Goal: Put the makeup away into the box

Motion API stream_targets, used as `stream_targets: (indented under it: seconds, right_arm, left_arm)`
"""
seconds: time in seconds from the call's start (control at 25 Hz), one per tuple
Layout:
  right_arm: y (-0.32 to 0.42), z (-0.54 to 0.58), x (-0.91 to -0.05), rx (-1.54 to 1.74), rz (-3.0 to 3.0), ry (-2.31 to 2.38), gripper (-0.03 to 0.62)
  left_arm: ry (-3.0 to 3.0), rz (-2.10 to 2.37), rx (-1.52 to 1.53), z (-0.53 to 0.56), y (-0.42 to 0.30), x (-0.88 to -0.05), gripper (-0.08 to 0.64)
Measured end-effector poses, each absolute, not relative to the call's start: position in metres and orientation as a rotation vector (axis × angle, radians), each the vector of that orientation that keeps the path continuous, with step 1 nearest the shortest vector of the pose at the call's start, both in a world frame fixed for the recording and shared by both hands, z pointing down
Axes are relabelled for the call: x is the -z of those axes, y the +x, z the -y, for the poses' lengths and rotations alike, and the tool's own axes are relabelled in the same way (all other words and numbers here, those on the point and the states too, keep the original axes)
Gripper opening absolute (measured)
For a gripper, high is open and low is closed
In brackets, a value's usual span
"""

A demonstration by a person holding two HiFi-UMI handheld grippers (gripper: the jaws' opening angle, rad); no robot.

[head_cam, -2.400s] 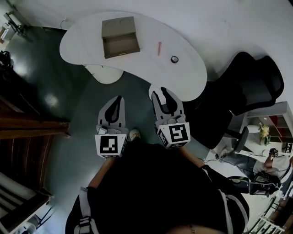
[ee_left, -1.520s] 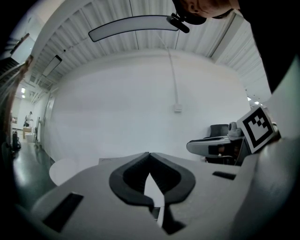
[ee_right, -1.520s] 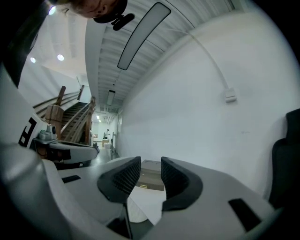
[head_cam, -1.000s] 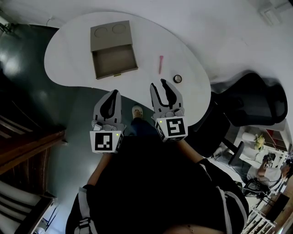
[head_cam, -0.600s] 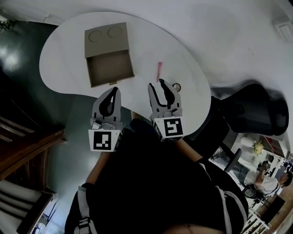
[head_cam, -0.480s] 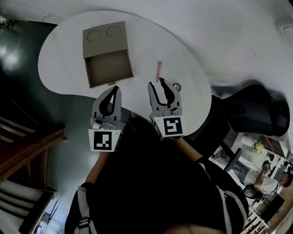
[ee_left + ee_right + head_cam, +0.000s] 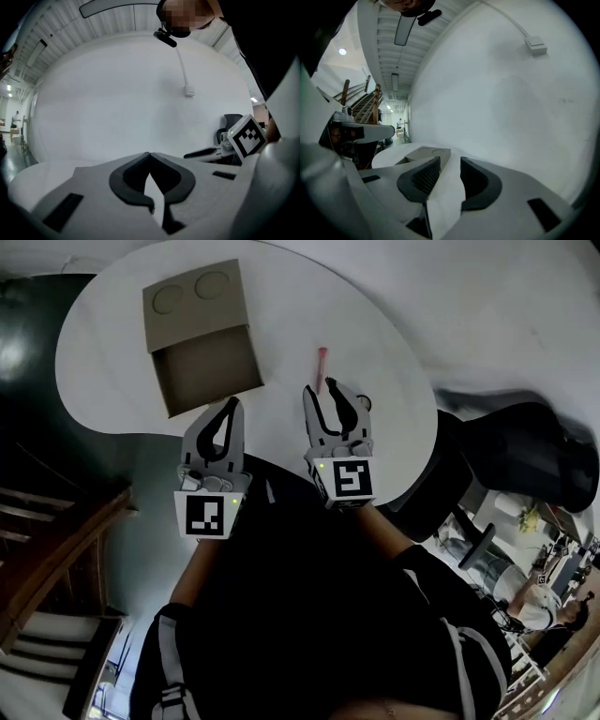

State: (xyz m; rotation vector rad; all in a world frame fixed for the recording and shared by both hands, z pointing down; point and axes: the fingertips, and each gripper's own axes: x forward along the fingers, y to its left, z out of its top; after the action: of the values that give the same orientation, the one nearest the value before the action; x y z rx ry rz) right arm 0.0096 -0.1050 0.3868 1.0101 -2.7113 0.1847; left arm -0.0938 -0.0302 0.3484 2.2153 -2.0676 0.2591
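A brown cardboard box (image 7: 192, 301) with its drawer (image 7: 204, 369) pulled out stands at the left of the white table (image 7: 394, 343). A pink makeup tube (image 7: 321, 367) lies on the table just beyond my right gripper (image 7: 322, 390), which is open and empty. A small round compact (image 7: 364, 404) peeks out beside that gripper's right finger. My left gripper (image 7: 230, 407) is shut on nothing, its tips near the drawer's front right corner. In the right gripper view the box (image 7: 425, 153) shows beyond the open right gripper (image 7: 450, 161). The left gripper (image 7: 149, 153) has its tips touching in its own view.
A black office chair (image 7: 525, 456) stands right of the table. Wooden stairs (image 7: 37, 549) are at the lower left. A white wall (image 7: 122, 93) rises behind the table. A person (image 7: 553, 610) is far off at the lower right.
Both grippers have moved forward over the table's near edge, toward the box and the pink tube. The right gripper now covers most of the round compact.
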Motion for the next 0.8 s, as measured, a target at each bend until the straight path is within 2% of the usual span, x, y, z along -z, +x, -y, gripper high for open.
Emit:
stream_targets:
  seconds: [0.8]
  right_arm:
    - [0.016, 0.146, -0.507, -0.399, 2.439, 1.131, 0.163]
  left_arm:
    - [2.284, 1.726, -0.392, 0.069, -0.066, -0.439, 0.006]
